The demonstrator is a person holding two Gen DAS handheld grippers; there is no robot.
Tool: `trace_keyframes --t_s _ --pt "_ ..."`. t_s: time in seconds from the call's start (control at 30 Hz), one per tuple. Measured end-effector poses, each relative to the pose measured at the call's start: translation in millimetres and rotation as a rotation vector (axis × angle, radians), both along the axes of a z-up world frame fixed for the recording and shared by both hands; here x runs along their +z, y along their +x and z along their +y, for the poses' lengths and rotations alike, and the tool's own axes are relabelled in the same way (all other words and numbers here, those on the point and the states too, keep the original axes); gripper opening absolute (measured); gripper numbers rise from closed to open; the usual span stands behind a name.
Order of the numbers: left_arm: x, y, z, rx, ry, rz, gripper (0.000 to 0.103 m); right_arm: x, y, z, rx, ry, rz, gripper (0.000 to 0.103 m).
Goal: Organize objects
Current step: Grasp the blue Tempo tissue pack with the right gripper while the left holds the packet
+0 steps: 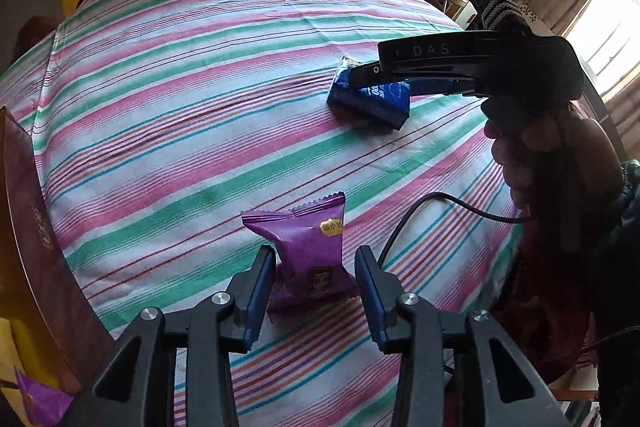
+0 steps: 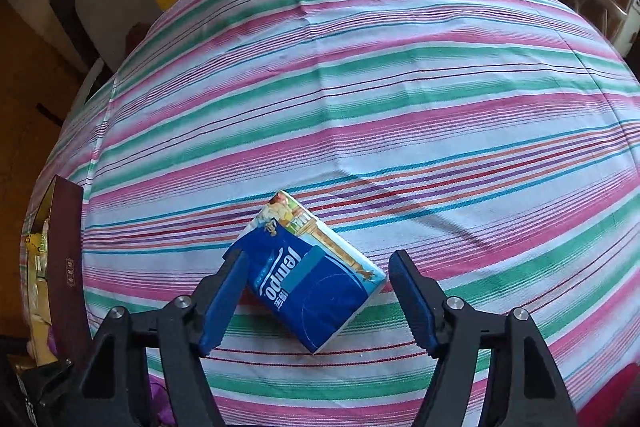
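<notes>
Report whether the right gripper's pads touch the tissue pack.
Apart: the right wrist view shows striped cloth between the right pad and the tissue pack.

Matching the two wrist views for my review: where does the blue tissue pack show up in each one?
Left wrist view: the blue tissue pack lies right of centre on the striped cloth, partly under the right claw.
Right wrist view: the pack sits low in the centre, between the right claw's open fingers.
Shared landmark: the dark red box at the left edge.
</notes>
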State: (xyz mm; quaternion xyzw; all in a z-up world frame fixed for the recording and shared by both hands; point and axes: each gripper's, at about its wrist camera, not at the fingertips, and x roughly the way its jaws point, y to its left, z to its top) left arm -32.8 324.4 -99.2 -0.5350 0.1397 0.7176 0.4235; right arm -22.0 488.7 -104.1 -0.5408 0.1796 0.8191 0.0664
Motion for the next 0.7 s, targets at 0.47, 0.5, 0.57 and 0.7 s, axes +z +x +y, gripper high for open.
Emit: trace_keyframes --t_s 0.47,0.5,0.57,0.7 --pt "-10 0 5 0.009 -0.017 0.037 0.047 13 -12 -23 0.099 0.127 0.056 0.094" --pt "-9 1 5 0.007 -0.017 0.039 0.047 11 -13 -24 0.106 0.136 0.045 0.094" --pt "-9 2 5 0.003 -0.016 0.046 0.047 7 -16 -28 0.128 0.157 0.029 0.094" --pt "-6 4 2 -0.002 0.001 0.062 0.037 1 -17 -35 0.176 0.180 -0.002 0.059"
